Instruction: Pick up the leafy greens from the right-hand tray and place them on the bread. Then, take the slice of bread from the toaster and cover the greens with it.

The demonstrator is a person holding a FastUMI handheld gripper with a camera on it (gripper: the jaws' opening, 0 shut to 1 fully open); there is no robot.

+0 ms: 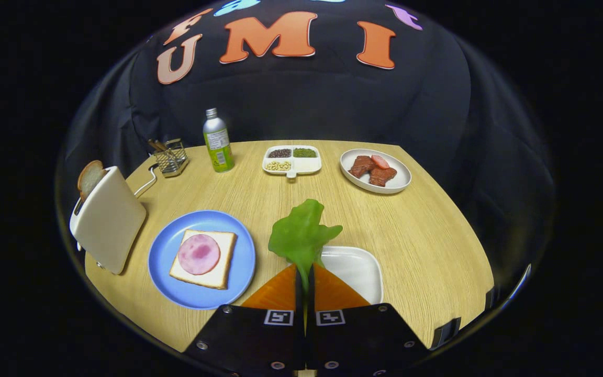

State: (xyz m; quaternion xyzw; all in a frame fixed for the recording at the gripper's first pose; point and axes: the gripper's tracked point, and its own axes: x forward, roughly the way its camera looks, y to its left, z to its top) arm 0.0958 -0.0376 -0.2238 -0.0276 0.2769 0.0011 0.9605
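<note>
Gripper view: your gripper (304,283) is pinching the greens (301,236) by the stem, its fingers nearly closed on it, the leaf standing up just ahead of the tips above the white tray (356,267). To the left, bread (204,259) topped with ham (199,254) is lying on the blue plate (161,262). Beyond that, another slice (89,178) is sitting in the toaster (109,220).

Green leaf (301,235), blue plate (163,262), pink ham (199,254) — white tray (356,267) — pale wood-grain table (427,246).
</note>
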